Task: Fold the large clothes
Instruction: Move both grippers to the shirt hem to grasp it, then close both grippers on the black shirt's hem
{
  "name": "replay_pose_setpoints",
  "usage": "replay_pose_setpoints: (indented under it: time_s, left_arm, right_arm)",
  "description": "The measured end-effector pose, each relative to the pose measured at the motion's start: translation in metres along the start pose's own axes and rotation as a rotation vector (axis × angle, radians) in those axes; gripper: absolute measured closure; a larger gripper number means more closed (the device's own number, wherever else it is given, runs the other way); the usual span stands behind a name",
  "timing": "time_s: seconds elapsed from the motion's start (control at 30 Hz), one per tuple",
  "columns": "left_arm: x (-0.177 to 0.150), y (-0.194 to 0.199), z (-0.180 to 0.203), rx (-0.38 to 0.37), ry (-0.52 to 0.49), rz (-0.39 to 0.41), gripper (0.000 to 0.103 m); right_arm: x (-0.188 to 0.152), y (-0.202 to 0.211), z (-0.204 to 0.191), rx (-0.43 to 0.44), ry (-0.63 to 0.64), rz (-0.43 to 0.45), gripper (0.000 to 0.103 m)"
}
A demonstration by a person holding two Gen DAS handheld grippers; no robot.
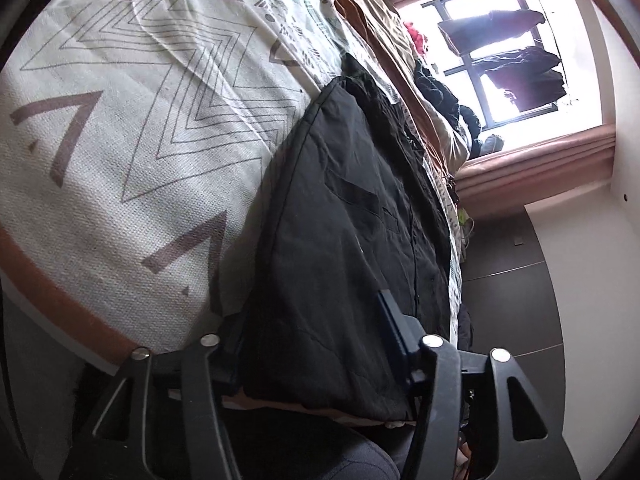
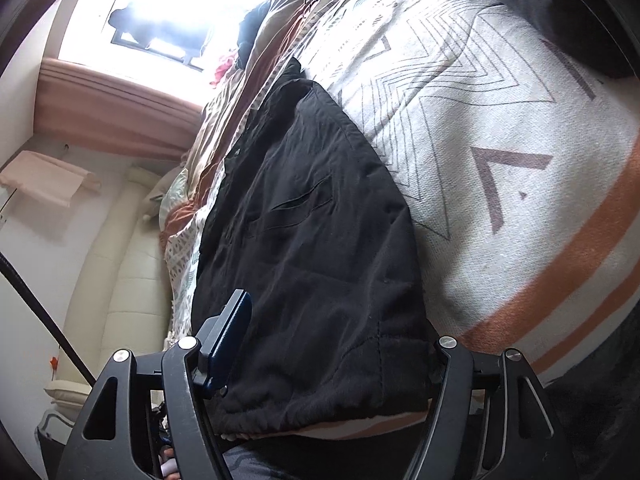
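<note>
Across both wrist views a bed (image 1: 132,128) filled most of the scene, covered by a pale spread printed with grey zigzag lines, brown chevrons and an orange band near its edge. Beyond it a bright window (image 1: 496,52) stood framed by a pinkish pelmet, with dark clothes (image 1: 520,76) hanging against the glass. A rumpled brown and beige quilt (image 1: 384,36) lay along the far side of the bed, and in the right wrist view a cream padded headboard (image 2: 120,272) ran beside it.

On the spread lay the black jacket (image 1: 352,216), flat and lengthwise, a slit pocket showing on its front and its gathered hem at the near edge of the bed.

The left gripper (image 1: 320,364) straddled the jacket's near end, its jaws partly spread with the black cloth between them; whether the pads pressed on the cloth I could not tell. The right gripper (image 2: 324,372) sat likewise at the hem, jaws partly spread around the fabric, its grip equally unclear.
</note>
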State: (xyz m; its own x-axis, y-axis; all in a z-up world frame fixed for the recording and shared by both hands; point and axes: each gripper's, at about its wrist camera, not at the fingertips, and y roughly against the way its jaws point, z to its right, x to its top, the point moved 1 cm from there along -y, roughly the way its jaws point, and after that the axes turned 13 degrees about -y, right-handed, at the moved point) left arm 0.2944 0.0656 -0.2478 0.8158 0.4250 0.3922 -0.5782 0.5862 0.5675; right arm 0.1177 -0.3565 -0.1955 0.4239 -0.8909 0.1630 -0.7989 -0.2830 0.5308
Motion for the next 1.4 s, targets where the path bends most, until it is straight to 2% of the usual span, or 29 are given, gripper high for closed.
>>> replay_pose_setpoints:
  time_s: [0.03,0.1,0.13,0.17,0.2,0.3,0.47,0.67,1.0,1.4]
  left_arm:
    - [0.000,-0.001,-0.001,0.009,-0.002,-0.001,0.058]
    - [-0.001,-0.001,-0.004,0.044,-0.007,-0.002,0.079]
    - [-0.003,-0.001,-0.006,0.050,-0.004,0.000,0.081]
    - [-0.005,0.001,-0.009,0.040,0.008,0.010,0.084]
    - [-0.006,0.003,-0.010,0.036,0.011,0.017,0.087]
    - [-0.007,0.011,-0.004,0.038,-0.010,0.048,0.091]
    - [-0.002,0.038,0.021,0.007,-0.068,0.105,0.094]
    - [-0.006,0.075,0.029,-0.037,-0.069,0.151,0.094]
    - [-0.035,0.149,0.048,-0.106,-0.089,0.232,0.094]
    - [-0.075,0.230,0.066,-0.149,-0.144,0.305,0.094]
  right_arm:
    - [-0.001,-0.004,0.001,-0.012,-0.002,-0.004,0.047]
    - [-0.001,-0.008,0.002,-0.035,-0.012,-0.003,0.067]
    - [-0.001,-0.008,0.002,-0.045,-0.015,0.001,0.075]
    - [-0.001,-0.007,0.005,-0.054,-0.023,0.008,0.088]
    - [-0.001,-0.006,0.006,-0.045,-0.035,0.011,0.094]
    - [-0.002,0.003,0.004,-0.008,-0.044,0.026,0.101]
    - [-0.012,0.030,-0.023,0.064,0.022,0.075,0.103]
    - [-0.031,0.065,-0.041,0.129,0.058,0.095,0.103]
    - [-0.065,0.143,-0.049,0.203,0.141,0.104,0.103]
    - [-0.120,0.217,-0.053,0.264,0.188,0.118,0.103]
